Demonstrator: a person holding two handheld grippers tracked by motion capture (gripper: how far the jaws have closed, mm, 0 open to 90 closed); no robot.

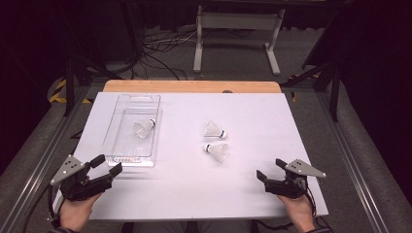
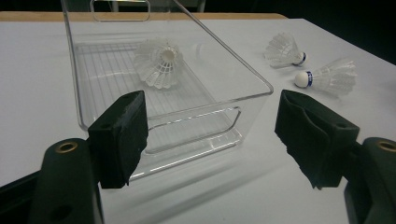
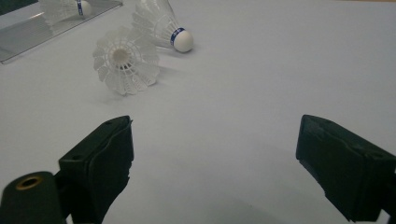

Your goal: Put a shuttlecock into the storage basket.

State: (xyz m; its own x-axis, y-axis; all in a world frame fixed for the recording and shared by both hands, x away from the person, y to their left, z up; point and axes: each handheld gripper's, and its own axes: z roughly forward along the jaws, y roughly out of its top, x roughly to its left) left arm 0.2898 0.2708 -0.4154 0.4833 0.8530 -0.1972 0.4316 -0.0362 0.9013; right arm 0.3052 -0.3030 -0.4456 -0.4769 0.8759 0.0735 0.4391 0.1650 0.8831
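While both grippers' fingers spread, empty, far shuttlecock (image 3: 63,9) cut off at top edge; clear bin (image 2: 243,77) rim hard to trace.

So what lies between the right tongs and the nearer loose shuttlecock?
Nothing: bare white table separates the open right tongs from the nearer shuttlecock. The right gripper view shows the same empty stretch before that shuttlecock.

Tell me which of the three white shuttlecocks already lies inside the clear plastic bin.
The white feathered shuttlecock at the left, lying on the floor of the clear plastic bin; the other two shuttlecocks lie on the white table.
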